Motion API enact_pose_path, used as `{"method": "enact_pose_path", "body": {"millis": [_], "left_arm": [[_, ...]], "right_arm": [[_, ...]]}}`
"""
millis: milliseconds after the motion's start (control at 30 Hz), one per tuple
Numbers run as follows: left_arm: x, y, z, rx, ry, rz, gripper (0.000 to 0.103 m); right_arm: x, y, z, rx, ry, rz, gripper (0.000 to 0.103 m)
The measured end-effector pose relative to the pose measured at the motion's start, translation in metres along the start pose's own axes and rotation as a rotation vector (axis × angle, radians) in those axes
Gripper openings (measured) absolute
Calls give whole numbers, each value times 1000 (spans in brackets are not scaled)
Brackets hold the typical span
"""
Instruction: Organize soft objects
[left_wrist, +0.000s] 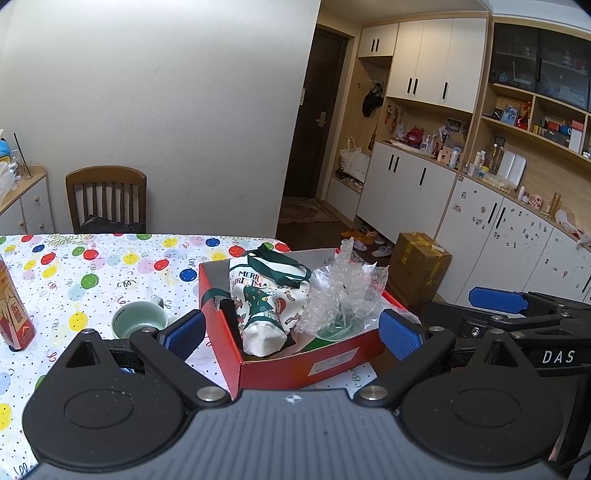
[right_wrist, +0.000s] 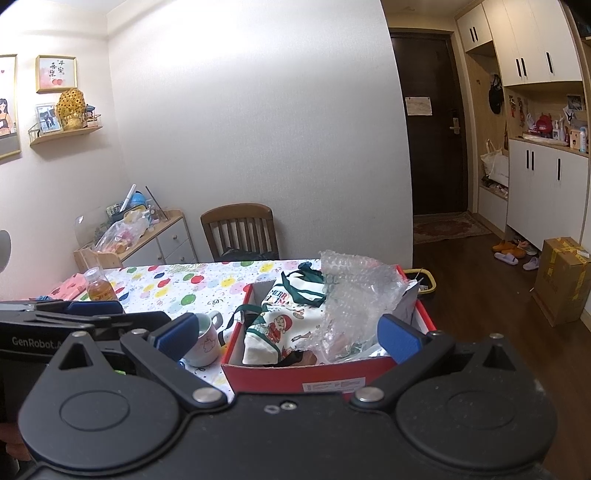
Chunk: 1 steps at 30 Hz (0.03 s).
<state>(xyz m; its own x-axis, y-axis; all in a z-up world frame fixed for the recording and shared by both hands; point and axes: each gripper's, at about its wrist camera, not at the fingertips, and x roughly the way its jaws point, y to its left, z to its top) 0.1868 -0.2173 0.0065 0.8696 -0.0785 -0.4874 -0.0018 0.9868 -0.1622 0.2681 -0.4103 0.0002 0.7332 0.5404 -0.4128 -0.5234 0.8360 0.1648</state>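
Note:
A red cardboard box (left_wrist: 295, 369) (right_wrist: 295, 376) sits near the right edge of the table. Inside it lies a white cloth Christmas bag (left_wrist: 264, 306) (right_wrist: 280, 326) with green straps, beside crumpled clear bubble wrap (left_wrist: 343, 291) (right_wrist: 354, 295). My left gripper (left_wrist: 291, 332) hovers open just in front of the box, nothing between its blue pads. My right gripper (right_wrist: 288, 338) is also open and empty, at the box's near wall. Each view shows the other gripper's blue fingertip (left_wrist: 495, 298) (right_wrist: 94, 307) alongside.
A green-glazed cup (left_wrist: 138, 321) (right_wrist: 205, 343) stands just left of the box, and a drink bottle (left_wrist: 14, 317) (right_wrist: 98, 286) further left on the balloon-print tablecloth (left_wrist: 92, 266). A wooden chair (right_wrist: 240, 230) stands behind the table. A cardboard carton (right_wrist: 561, 280) sits on the floor at right.

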Motion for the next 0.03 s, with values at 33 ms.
{"method": "enact_pose_path", "body": {"millis": [33], "left_arm": [[0, 0, 0, 1, 0, 1, 101]], "right_arm": [[0, -1, 0, 0, 0, 1, 103]]}}
